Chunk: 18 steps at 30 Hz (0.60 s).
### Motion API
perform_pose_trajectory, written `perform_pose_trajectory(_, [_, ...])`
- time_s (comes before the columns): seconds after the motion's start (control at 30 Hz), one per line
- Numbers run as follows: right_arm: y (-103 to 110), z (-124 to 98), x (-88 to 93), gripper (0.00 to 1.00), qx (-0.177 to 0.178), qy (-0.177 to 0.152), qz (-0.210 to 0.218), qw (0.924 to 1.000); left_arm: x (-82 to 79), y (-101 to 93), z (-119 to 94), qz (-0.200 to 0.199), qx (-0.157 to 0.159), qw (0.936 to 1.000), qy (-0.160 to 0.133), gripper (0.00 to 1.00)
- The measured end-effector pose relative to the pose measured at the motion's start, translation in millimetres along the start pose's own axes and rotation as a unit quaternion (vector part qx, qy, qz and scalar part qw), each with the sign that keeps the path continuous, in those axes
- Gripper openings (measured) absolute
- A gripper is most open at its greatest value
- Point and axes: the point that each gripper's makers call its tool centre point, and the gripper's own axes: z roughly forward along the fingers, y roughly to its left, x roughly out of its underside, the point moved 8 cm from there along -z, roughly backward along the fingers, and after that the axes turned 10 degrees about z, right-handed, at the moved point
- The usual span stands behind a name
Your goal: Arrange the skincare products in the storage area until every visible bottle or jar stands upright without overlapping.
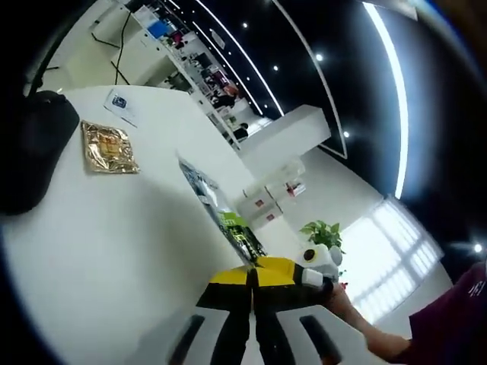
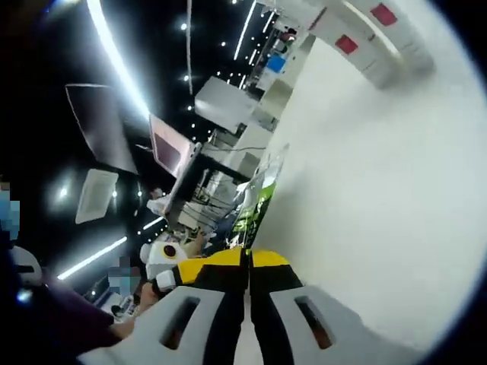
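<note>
Skincare products are not identifiable at either gripper: no bottle or jar can be made out on the white table (image 1: 114,251). Your left gripper (image 1: 253,283) and right gripper (image 2: 249,266) both have jaws pressed together on nothing. A flat green-printed package (image 1: 221,213) stands on edge just ahead of both; its writing is unreadable. A gold foil packet (image 1: 109,147) lies well apart.

Left gripper (image 1: 253,280): yellow tips over black, pale grey body; right gripper (image 2: 249,262) has the same colours. Table (image 1: 114,228) white, gold foil packet (image 1: 109,147) crinkled and shiny. Boxes (image 2: 365,30) white with red squares.
</note>
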Motion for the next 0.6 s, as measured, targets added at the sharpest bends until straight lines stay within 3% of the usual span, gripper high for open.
perform_pose_trajectory(0.13, [6, 1, -3.2, 0.0, 0.013, -0.01, -0.061, 0.998, -0.9, 0.4, 1, 0.001, -0.008, 1.0, -0.001, 0.0])
perform_pose_trajectory(0.23, [9, 0, -4.0, 0.0, 0.024, -0.018, -0.077, 0.9966, -3.2, 0.1, 3, 0.003, -0.012, 0.9999, -0.004, 0.0])
perform_pose_trajectory(0.37, [12, 0, -7.2, 0.0, 0.044, -0.037, -0.126, 0.9904, -6.2, 0.5, 7, 0.006, -0.017, 0.9998, -0.004, 0.0])
perform_pose_trajectory(0.43, [13, -1, -8.0, 0.0, 0.063, -0.049, -0.162, 0.9835, -8.0, 2.0, 11, 0.008, -0.021, 0.9998, -0.004, 0.0])
perform_pose_trajectory(0.6, [13, 0, -11.7, 0.0, 0.085, -0.077, -0.196, 0.9739, -12.8, 5.7, 20, 0.02, -0.031, 0.9993, 0.002, 0.0])
